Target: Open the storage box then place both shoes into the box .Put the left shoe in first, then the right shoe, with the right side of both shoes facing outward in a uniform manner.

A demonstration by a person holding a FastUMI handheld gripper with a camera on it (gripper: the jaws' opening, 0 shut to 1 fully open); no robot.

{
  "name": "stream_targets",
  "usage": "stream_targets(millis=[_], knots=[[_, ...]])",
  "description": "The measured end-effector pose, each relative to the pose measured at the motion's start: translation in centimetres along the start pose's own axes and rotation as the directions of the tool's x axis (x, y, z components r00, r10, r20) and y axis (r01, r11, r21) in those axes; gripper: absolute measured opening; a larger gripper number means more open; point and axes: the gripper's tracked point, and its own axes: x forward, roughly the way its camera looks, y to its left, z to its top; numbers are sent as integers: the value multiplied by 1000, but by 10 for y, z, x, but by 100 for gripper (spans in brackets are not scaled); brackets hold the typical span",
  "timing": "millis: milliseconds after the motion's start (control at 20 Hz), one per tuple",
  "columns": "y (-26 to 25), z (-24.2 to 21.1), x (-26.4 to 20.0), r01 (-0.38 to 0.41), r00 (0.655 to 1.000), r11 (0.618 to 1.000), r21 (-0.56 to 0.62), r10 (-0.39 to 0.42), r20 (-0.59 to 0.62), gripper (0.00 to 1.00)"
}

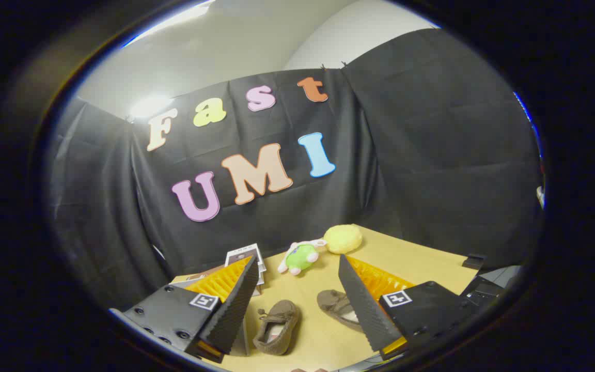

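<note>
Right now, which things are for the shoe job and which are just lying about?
For the job:
- brown soft shoe between the fingers
- second brown soft shoe by the other finger
- open claw

Just lying about:
- green plush toy
- yellow fluffy ball
- white printed cards

The camera rides on the hand-held gripper (297, 305), held above the light wooden counter (421, 258), and looks forward and slightly down across the counter toward the black cloth wall (432, 155).

My fingers (297, 289), spread wide, have ribbed matt faces. Both shoes (277, 328) look like soft suede cloth; the desk (421, 261) is smooth pale wood; the toys (301, 257) are plush.
</note>
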Motion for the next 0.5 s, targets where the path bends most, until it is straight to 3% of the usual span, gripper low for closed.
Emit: stream_targets(millis=[500], knots=[[11,-12,-7,-5,1000,1000,-28,5,-30,99]])
